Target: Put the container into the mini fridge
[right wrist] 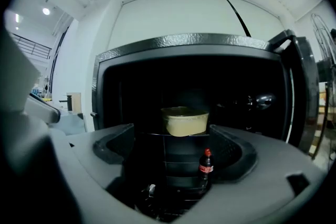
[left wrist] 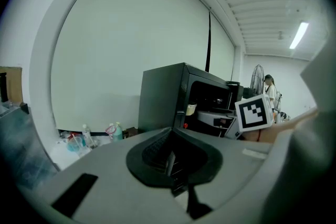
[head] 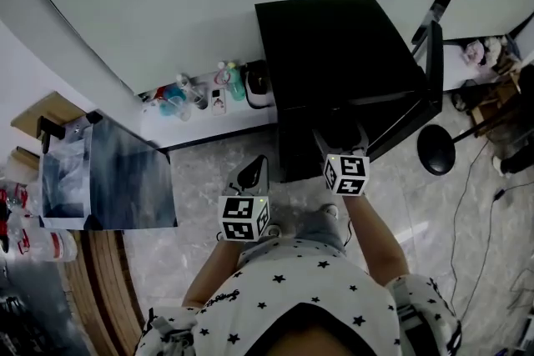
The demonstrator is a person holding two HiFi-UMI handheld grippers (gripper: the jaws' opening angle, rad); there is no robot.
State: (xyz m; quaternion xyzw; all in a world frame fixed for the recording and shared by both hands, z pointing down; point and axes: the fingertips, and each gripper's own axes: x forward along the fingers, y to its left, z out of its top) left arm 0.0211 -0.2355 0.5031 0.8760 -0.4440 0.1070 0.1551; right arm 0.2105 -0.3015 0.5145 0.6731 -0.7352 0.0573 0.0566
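Right gripper (right wrist: 173, 152) has its jaws spread wide with nothing between them, and it faces the open mini fridge (right wrist: 189, 44). At its 12 o'clock I see the container (right wrist: 185, 121) on a shelf inside, apart from the jaws. A cola bottle (right wrist: 205, 165) stands lower, at the container's 5 o'clock. Left gripper (left wrist: 170, 157) has its jaws pressed together, empty.

Container (right wrist: 185, 121): pale yellowish tub with rounded corners, upright (contents not discernible). It sits on the upper shelf (right wrist: 153, 134) inside the mini fridge (right wrist: 184, 43), roughly centred. Fridge: black cabinet, dark interior, door (right wrist: 303, 92) swung open at right.
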